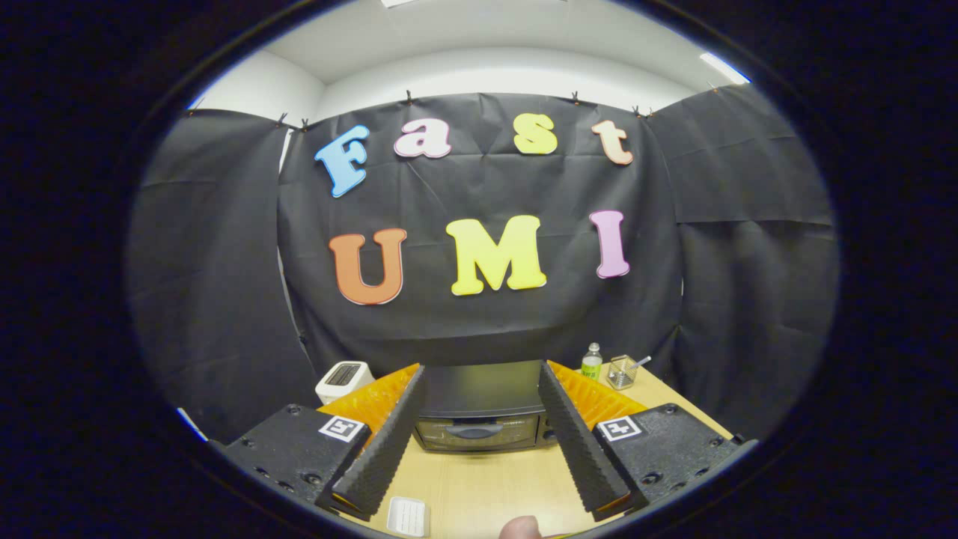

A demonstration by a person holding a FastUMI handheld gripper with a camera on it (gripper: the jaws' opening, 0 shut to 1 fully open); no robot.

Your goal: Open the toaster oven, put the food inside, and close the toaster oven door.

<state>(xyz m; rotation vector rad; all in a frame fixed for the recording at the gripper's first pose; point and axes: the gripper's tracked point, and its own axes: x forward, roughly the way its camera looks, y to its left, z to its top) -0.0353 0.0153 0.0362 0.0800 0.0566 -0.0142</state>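
A dark toaster oven [479,408] stands on the wooden table [486,486] straight ahead of me, seen from above, its glass door with a curved handle [473,431] shut. My gripper [481,389] hangs open above the table, its two fingers spread wide with the oven framed between them and nothing held. A rounded brownish piece of food [520,528] lies at the near table edge, below and between the fingers. A small white ridged tray [408,516] sits just left of it.
A white slot toaster [343,379] stands left of the oven, behind my left finger. To the oven's right are a small bottle with a green label [591,361] and a wire mesh cup [621,371]. Black cloth walls close the booth behind.
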